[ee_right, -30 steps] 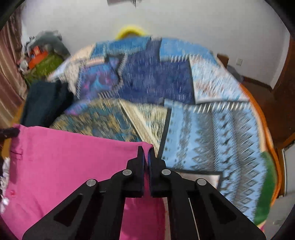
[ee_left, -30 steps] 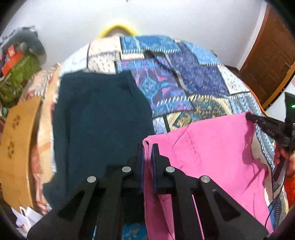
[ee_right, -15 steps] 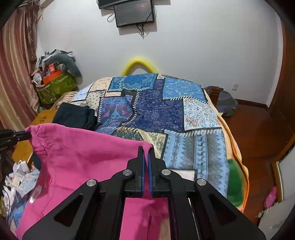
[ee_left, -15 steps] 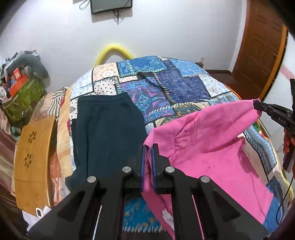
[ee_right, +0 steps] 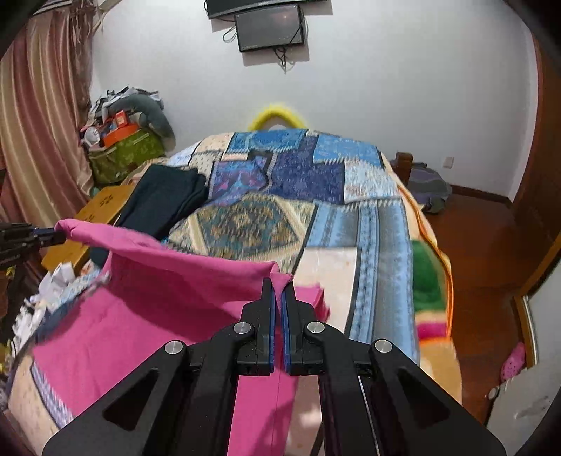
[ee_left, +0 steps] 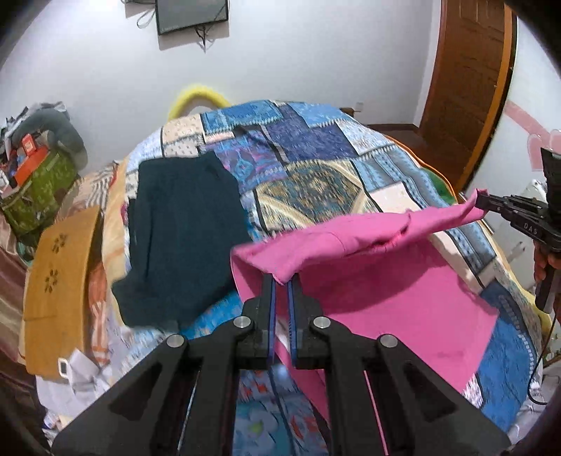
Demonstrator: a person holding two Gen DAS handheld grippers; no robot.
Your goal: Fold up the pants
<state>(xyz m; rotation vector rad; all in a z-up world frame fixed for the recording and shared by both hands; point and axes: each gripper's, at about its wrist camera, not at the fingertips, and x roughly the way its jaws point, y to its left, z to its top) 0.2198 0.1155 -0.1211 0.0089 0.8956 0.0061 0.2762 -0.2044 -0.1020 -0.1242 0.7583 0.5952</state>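
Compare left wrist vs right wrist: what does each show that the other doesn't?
Only the left wrist view shows the right gripper from outside, pinching the far corner of the pink pants, and the wooden door.

Only the right wrist view shows the curtain, the pile of clothes on the floor right of the bed, and the left gripper from outside.

Both show the pants stretched between two shut grippers, the dark folded garment, the patchwork bedspread and the wall-mounted screen.
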